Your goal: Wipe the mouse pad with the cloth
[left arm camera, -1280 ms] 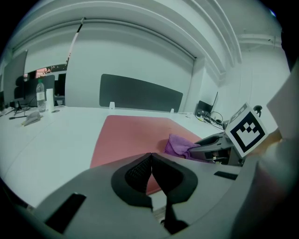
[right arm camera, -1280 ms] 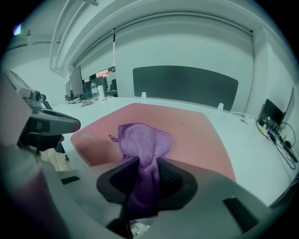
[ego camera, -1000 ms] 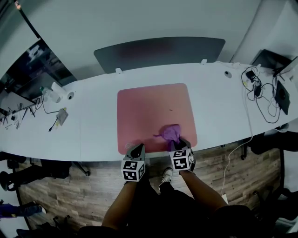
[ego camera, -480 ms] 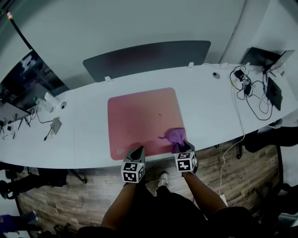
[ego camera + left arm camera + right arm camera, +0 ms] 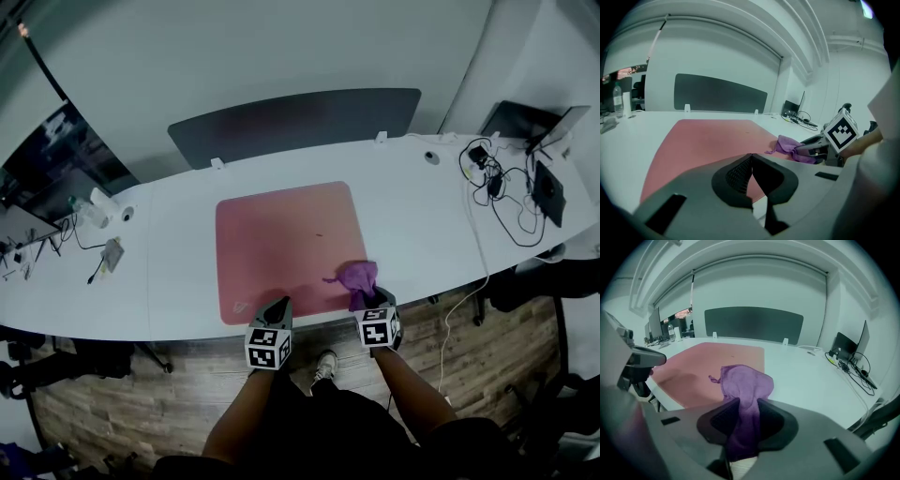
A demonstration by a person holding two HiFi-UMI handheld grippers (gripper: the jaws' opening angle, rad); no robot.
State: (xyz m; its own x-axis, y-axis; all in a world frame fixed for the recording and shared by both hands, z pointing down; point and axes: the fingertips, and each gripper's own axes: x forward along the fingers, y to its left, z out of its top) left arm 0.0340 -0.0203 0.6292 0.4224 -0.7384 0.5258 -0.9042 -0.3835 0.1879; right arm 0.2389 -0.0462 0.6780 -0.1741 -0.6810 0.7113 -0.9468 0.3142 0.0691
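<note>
- The purple cloth [image 5: 743,380] is gripped by the right gripper [image 5: 746,414], whose jaws are closed on its bunched middle. The loose part bulges out just ahead of the jaw tips and lies on the near right corner of the pink mouse pad [image 5: 281,244].
- Most of the pad stretches ahead and to the left of those jaws, and looks not yet wiped.
- Risk: the cloth is a wad, so probably only a small patch touches. A stroke from here would likely clean a narrow strip and leave gaps.
- Risk: nothing visibly pins the pad. A hard push away from the jaws could slide or ruck it on the white desk [image 5: 422,216].
- The left gripper [image 5: 751,161] has its jaws shut on nothing, with the pad's near edge just beyond its tips. I cannot tell whether it touches the pad.
- Both forearms reach forward from the body. The grippers sit side by side at the desk's near edge, held low, jaws pointing across the pad.
</note>
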